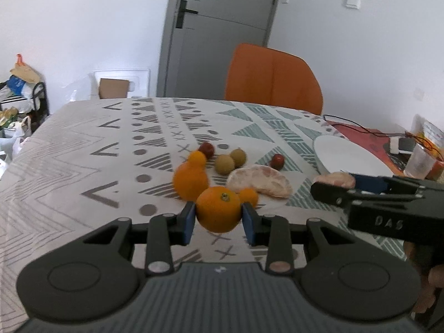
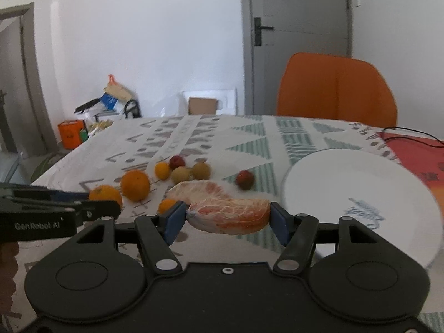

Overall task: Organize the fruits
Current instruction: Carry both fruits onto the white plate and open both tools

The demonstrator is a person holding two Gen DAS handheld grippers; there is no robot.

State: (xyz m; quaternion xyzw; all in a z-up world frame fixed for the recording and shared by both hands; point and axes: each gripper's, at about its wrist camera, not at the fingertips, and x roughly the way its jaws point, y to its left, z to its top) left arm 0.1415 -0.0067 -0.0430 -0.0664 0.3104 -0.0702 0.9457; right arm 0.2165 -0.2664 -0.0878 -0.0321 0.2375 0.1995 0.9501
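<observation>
While both grippers already carry fruit, the step in hand seems to be the transfer to the white plate [image 2: 360, 191]. The right gripper [image 2: 227, 216] has its fingers [image 2: 174, 219] closed on a peeled pomelo segment [image 2: 230, 213], lifted off the surface [image 2: 249, 138], just left of the plate at the right of the frame. The left gripper [image 1: 217, 216] grips an orange [image 1: 218, 208] low in its view. Next, I judge, the segment must travel rightward over the rim before release.
</observation>
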